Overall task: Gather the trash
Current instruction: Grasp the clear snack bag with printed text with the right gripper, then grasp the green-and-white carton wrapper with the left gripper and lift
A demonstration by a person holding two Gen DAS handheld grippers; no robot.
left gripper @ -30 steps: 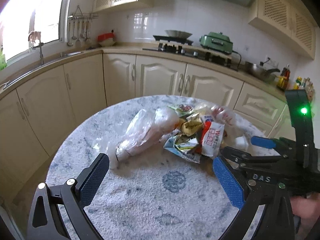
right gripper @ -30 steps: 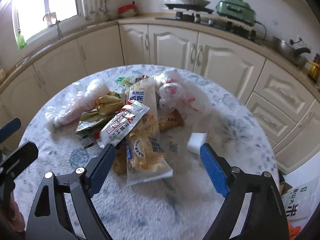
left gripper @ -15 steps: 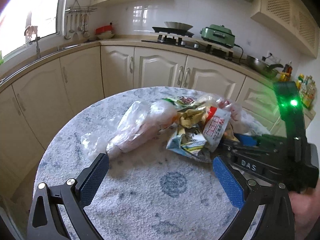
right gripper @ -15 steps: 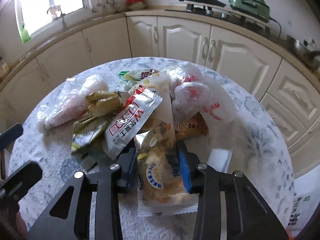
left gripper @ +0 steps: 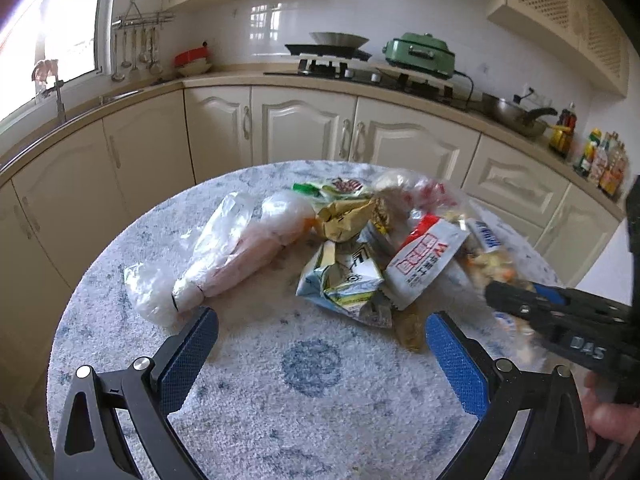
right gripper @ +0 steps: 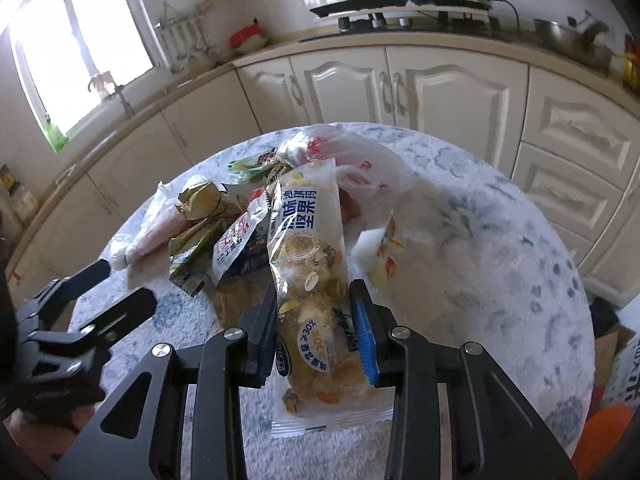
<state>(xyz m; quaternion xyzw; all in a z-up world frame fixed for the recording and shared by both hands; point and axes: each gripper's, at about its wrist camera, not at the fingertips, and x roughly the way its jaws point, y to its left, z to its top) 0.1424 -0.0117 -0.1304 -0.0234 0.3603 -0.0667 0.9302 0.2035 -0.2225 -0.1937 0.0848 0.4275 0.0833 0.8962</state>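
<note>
A pile of trash lies on the round marbled table point(left gripper: 280, 400): a clear plastic bag point(left gripper: 224, 256), a gold wrapper point(left gripper: 344, 220), a white and red sachet point(left gripper: 428, 264) and a crumpled green packet point(left gripper: 344, 284). My right gripper point(right gripper: 316, 320) is shut on a long clear snack packet point(right gripper: 312, 264) with blue print and holds it tilted above the table. My left gripper point(left gripper: 320, 340) is open and empty, just short of the pile. The right gripper also shows in the left wrist view point(left gripper: 560, 312).
A white plastic bag with red print point(right gripper: 360, 168) and a small white piece point(right gripper: 378, 256) lie beside the held packet. Cream cabinets and a counter with a stove point(left gripper: 332, 64) ring the table. A bag and orange item point(right gripper: 612, 400) sit on the floor at right.
My right gripper closed on the snack packet and has lifted it off the pile. My left gripper has drifted slightly closer to the trash and stays open.
</note>
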